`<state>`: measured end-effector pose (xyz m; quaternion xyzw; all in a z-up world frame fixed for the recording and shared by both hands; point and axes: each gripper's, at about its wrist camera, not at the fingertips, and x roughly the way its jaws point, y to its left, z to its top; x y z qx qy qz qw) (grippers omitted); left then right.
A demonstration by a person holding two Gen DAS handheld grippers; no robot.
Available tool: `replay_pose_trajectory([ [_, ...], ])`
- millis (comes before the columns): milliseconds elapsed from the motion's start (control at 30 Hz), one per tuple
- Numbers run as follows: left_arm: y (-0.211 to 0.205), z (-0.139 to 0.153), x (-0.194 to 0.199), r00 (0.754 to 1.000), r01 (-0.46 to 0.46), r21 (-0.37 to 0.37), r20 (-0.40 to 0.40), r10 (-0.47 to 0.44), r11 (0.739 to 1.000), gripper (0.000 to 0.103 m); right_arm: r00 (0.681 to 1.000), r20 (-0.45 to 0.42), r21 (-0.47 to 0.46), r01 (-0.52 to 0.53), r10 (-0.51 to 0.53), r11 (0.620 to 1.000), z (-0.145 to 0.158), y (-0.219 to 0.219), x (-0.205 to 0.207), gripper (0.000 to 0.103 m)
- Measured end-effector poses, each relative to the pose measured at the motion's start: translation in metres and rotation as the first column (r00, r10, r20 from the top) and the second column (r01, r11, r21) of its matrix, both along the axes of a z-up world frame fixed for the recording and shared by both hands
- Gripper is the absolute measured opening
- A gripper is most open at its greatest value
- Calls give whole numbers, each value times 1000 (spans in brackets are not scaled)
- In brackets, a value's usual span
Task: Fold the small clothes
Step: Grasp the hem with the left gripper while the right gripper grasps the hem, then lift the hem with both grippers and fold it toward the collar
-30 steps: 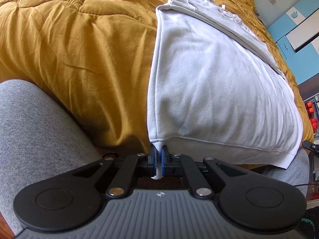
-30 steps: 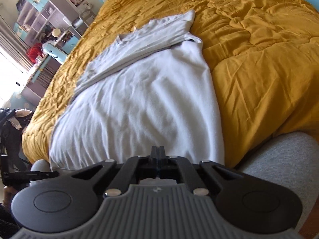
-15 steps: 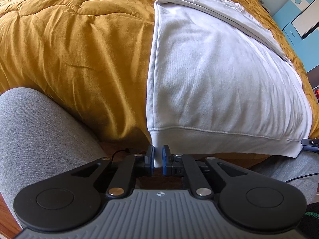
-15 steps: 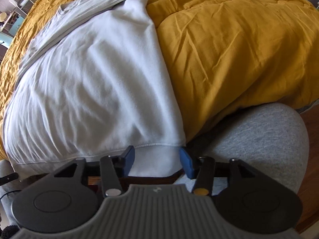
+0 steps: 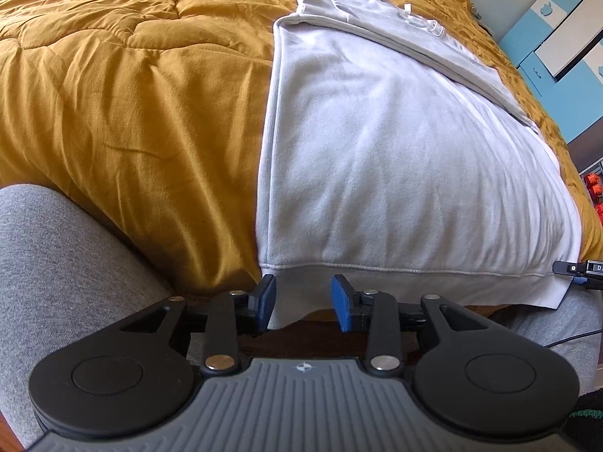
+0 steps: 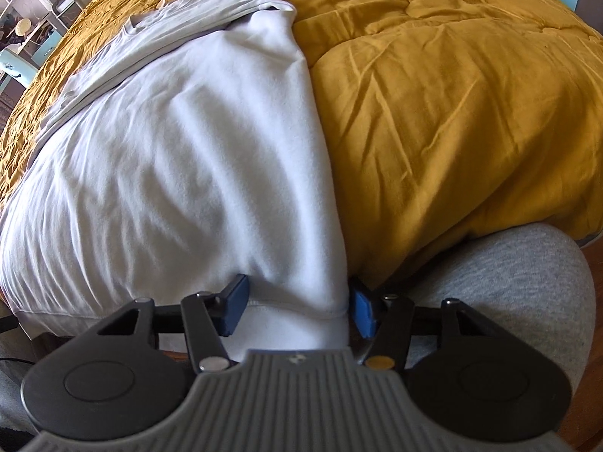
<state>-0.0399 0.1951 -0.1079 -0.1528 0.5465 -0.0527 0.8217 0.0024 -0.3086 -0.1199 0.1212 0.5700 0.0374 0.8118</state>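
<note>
A white sweatshirt (image 5: pixel 395 158) lies flat on the mustard bed cover (image 5: pixel 132 94), its hem hanging over the near edge of the bed. Its top part (image 5: pixel 395 26) is folded across at the far end. My left gripper (image 5: pixel 303 301) is at the hem's left corner. Its jaws are opening, and the hem hangs loose between the blue pads (image 5: pixel 264 301). In the right wrist view, my right gripper (image 6: pixel 297 309) straddles the right hem corner of the sweatshirt (image 6: pixel 188 158). Its jaws are closing around the bunched cloth, which the pads do not visibly pinch.
A person's grey-trousered legs (image 5: pixel 68 263) (image 6: pixel 508 282) press against the bed edge on either side. The mustard cover (image 6: pixel 452 94) spreads wide beyond the shirt. Blue cabinets (image 5: pixel 546 19) stand at the far right and shelves (image 6: pixel 30 19) at the far left. A small black part (image 5: pixel 580 268) pokes in by the hem's right end.
The left jaws went from shut on the hem corner to well apart, letting it go. The right jaws also opened from shut, and that gripper tipped down over the hem's right corner.
</note>
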Motion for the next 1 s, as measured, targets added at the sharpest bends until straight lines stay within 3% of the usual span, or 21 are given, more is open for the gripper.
replay_pose_trajectory([
  [100, 1, -7, 3, 1000, 6, 4, -18, -6, 1000, 57, 1000, 1, -11, -19, 19, 1000, -1, 0, 0, 42],
  [233, -5, -16, 11, 999, -1, 66, -51, 5, 998, 58, 999, -6, -16, -38, 37, 999, -2, -1, -1, 37],
  [300, -7, -19, 12, 998, 2, 62, -57, 1, 998, 58, 999, -9, -14, -42, 42, 999, -2, -1, -2, 36],
  [333, -8, -20, 12, 998, 4, 53, -55, -2, 999, 55, 999, -9, -13, -42, 42, 999, -3, -1, -4, 36],
  [400, -9, -21, 12, 998, -18, 48, -52, 21, 999, 23, 999, -10, -8, -37, 37, 999, -5, -2, -5, 36],
  [467, -9, -22, 11, 998, -37, 52, -52, 39, 998, 12, 999, -10, 2, -31, 32, 1000, -5, -3, -8, 32],
  [500, -10, -21, 9, 998, -36, 57, -45, 38, 998, 5, 999, -10, 1, -34, 34, 999, -4, -3, -8, 23],
  [533, -10, -19, 8, 998, -38, 59, -43, 40, 998, 5, 999, -9, -3, -37, 37, 999, -3, -4, -9, 15],
  [667, -11, -12, 3, 998, -29, 76, -53, 33, 997, 4, 999, 6, 7, -54, 54, 999, 4, -5, -12, 8],
  [1000, -17, 18, 6, 996, 26, 104, -84, -17, 994, 4, 997, 16, 13, -74, 74, 997, 26, -8, -17, 8],
])
